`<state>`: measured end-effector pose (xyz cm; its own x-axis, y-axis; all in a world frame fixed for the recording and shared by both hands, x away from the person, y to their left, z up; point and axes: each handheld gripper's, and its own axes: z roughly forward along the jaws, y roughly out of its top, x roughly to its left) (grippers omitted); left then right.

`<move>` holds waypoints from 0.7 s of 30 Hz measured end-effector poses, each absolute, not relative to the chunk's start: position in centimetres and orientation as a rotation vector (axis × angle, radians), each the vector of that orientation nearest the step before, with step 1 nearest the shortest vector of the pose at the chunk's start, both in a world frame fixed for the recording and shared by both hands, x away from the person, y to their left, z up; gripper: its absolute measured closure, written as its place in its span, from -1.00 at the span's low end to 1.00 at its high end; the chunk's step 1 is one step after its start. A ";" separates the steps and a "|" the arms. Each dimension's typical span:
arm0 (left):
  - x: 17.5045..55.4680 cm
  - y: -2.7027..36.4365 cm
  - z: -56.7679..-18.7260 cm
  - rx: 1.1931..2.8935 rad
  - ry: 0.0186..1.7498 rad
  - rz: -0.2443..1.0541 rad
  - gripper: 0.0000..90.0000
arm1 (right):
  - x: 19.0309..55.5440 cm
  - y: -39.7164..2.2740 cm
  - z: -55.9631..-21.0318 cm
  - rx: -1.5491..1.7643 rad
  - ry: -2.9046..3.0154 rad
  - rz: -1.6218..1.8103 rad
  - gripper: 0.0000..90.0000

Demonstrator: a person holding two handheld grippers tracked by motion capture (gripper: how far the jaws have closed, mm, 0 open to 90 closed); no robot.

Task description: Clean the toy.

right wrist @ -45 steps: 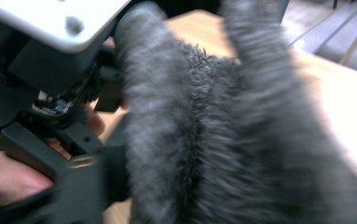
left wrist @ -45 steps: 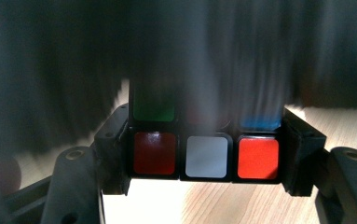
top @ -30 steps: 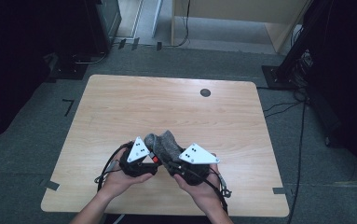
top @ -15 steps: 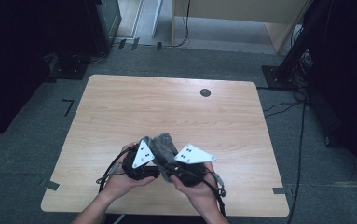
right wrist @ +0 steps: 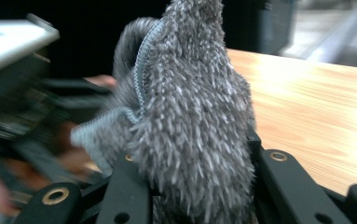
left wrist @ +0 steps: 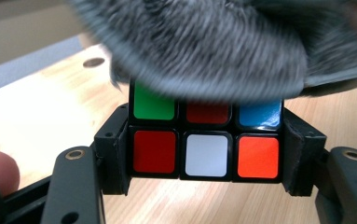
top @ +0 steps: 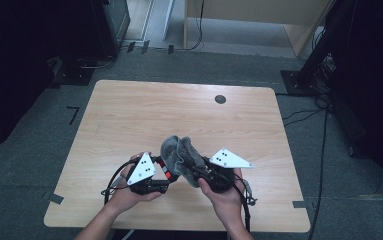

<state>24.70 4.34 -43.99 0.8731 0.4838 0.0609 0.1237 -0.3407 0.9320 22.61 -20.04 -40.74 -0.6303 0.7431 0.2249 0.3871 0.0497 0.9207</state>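
Left tool (left wrist: 204, 154) is clamping a Rubik's cube (left wrist: 204, 140) by two opposite sides, pads pressing flat against them, and is holding it just above the near part of the table (top: 129, 115). Right tool (right wrist: 190, 186) is pinching a bunched grey microfibre cloth (right wrist: 190, 116); its jaws have just been closing, with the cloth between them. Seen from the left tool's camera, the cloth (left wrist: 199, 46) is lying over the cube's upper row of stickers, touching it, blurred by movement.

Step in hand, as judged: wiping the cube's face with the cloth while the other tool is steadying it.

Next move is calling for a firm, unchanged hold on the cube and a sweep of the cloth down across the lower row, which is showing uncovered (red, white, orange). Risk: cloth slipping loose.
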 end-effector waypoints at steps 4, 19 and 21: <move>24.8 4.5 -43.9 1.905 0.453 0.422 -0.25 | 22.8 -21.0 -40.9 1.191 1.997 1.558 0.51; 24.5 5.3 -43.6 1.840 0.401 0.429 -0.25 | 22.5 -21.9 -40.4 1.214 1.951 1.675 0.52; 24.4 5.0 -43.8 1.857 0.394 0.434 -0.25 | 21.9 -21.1 -39.7 1.146 1.958 1.711 0.51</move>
